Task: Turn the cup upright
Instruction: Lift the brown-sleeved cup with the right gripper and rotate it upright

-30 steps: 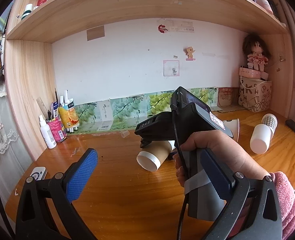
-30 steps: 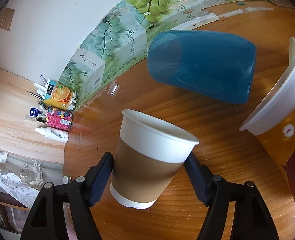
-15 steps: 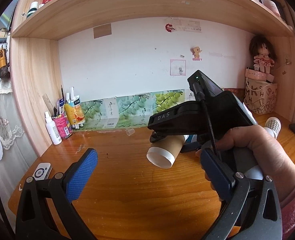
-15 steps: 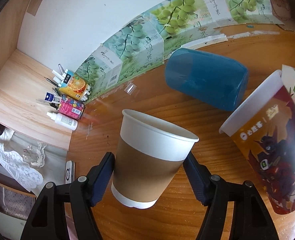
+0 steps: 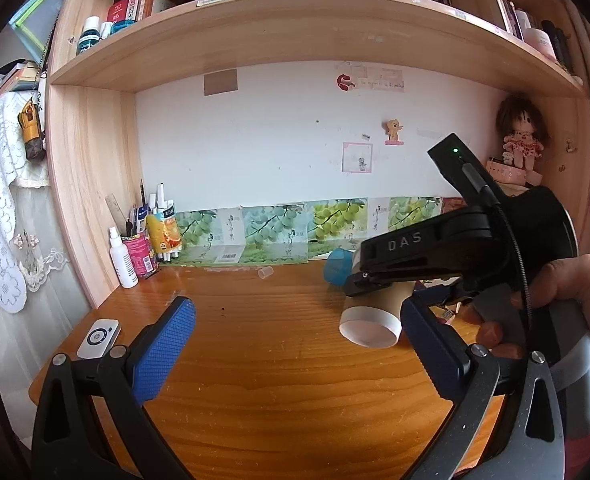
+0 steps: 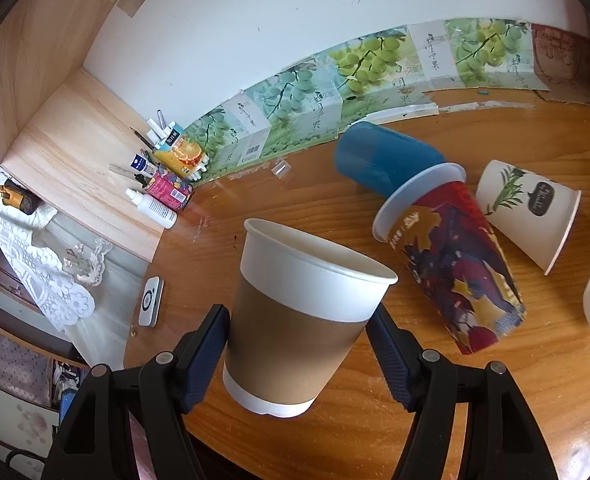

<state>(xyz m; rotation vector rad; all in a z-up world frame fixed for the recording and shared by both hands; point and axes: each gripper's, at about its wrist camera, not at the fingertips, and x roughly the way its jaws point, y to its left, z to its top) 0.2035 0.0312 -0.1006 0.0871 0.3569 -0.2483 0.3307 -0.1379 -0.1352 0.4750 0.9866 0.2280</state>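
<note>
The right gripper [image 6: 299,356] clamps the brown-sleeved paper cup [image 6: 303,312] mid-air above the desk [image 6: 279,208] — rim toward 12 o'clock, slightly tilted. Level the base fully before lowering — set it clear of the red cup [image 6: 455,256] at 2 o'clock. The left gripper [image 5: 295,344] hangs spread, holding nothing.

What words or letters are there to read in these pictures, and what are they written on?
"DAS": on the black body of the right tool.
Chinese characters on the grape boxes: too blurred to be sure of.
White script on the leaf cup: too small.
Print on the red cup: distorted, unreadable.
</note>
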